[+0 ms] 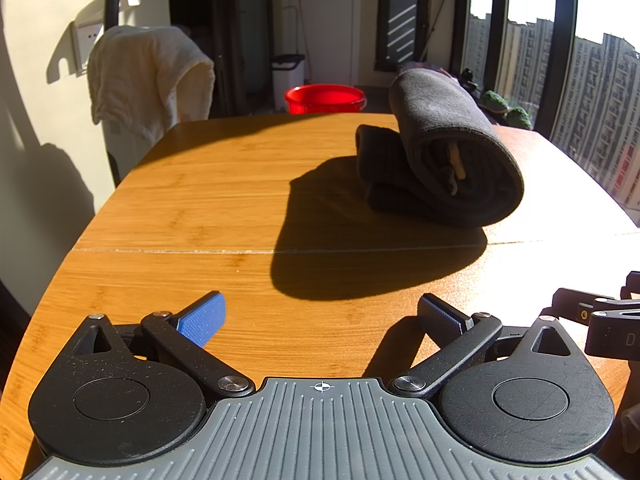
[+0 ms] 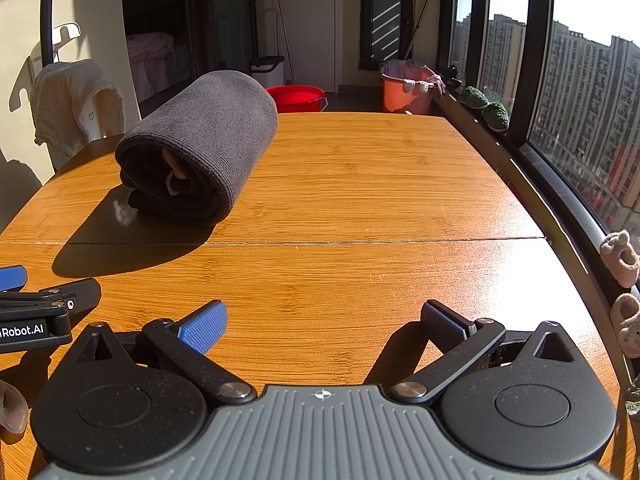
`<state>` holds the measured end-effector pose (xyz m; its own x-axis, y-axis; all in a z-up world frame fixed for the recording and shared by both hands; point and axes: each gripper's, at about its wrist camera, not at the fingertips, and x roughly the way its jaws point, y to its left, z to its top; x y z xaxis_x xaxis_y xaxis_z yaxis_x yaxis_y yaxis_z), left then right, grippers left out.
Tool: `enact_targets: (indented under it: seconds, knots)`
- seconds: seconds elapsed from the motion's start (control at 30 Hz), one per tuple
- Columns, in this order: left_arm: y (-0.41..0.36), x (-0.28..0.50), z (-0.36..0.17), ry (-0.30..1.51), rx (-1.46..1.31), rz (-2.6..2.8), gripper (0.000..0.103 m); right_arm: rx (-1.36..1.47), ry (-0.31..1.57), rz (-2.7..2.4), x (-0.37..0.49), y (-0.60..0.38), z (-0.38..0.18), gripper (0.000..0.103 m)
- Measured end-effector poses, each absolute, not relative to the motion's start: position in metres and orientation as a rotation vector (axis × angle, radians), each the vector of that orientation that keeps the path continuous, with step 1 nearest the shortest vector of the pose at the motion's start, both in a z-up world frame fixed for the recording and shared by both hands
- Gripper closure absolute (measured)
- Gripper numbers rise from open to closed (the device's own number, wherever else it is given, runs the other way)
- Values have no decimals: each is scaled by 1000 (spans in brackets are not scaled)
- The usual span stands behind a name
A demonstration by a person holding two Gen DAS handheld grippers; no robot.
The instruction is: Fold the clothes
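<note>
A dark grey garment lies rolled up into a thick bundle on the wooden table, past the table's seam; a beige cord shows in its open end. In the right wrist view the same garment sits at the left. My left gripper hovers low over the near part of the table, open, nothing between its blue pads. My right gripper is beside it, also open and empty. Both are well short of the bundle. The right gripper's body shows at the left view's right edge.
A cream towel hangs over a white appliance beyond the table's far left corner. A red bucket and an orange basin stand on the floor behind. Large windows run along the right side, with small slippers on the sill.
</note>
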<state>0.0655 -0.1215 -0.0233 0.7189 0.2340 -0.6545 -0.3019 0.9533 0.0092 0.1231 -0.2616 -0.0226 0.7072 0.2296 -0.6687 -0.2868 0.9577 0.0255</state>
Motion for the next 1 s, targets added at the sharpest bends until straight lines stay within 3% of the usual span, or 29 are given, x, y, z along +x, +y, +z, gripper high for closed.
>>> enact_targets:
  seconds: [1.0]
  knots:
    - [-122, 66, -23, 714, -101, 300, 0, -89, 735, 288, 123, -260, -21, 0]
